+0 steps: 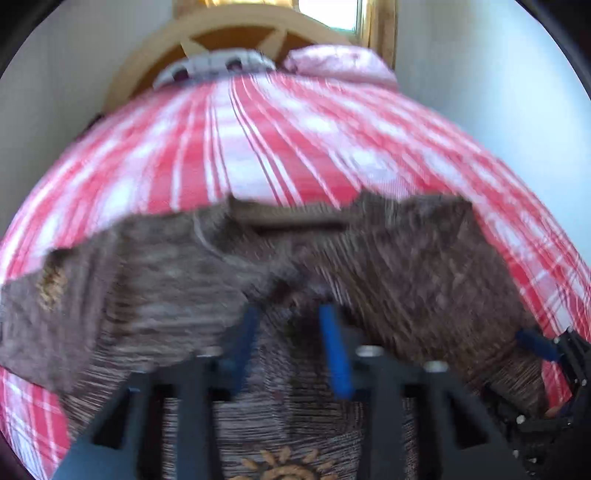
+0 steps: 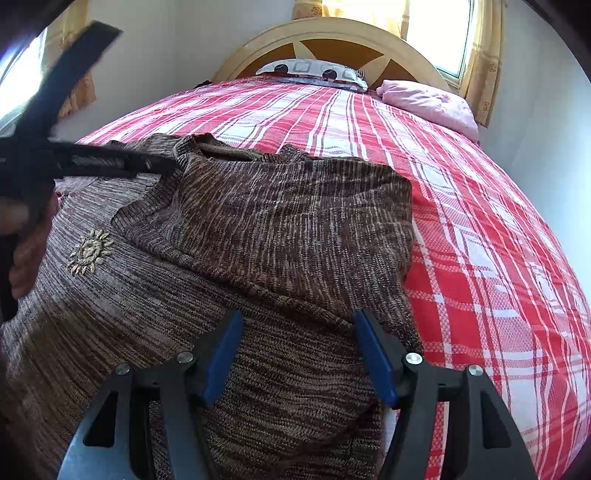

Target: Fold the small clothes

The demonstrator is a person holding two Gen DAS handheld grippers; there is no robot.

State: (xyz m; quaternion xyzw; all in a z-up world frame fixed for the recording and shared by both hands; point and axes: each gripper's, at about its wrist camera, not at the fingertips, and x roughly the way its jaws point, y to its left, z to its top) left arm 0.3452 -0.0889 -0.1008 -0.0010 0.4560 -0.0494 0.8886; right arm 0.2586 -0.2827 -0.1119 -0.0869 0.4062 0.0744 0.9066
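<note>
Red-plaid bedspread [image 2: 480,229] beneath brown knit sweater [image 2: 280,229]: I hover right gripper [image 2: 299,350] spread, left gripper [image 1: 291,332] likewise apart; pinch seams squarely.

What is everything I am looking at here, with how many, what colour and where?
sweater: one, brown knit with a tan sun emblem, partly folded on the near bedspread
bedspread: one, red and white plaid, covering the bed
patterned pillow: one, white and dark, at the headboard
pink pillow: one, far right corner
headboard: one, tan, arched
left gripper: black with blue pads, open over the sweater
right gripper: black with blue pads, open over the sweater
</note>
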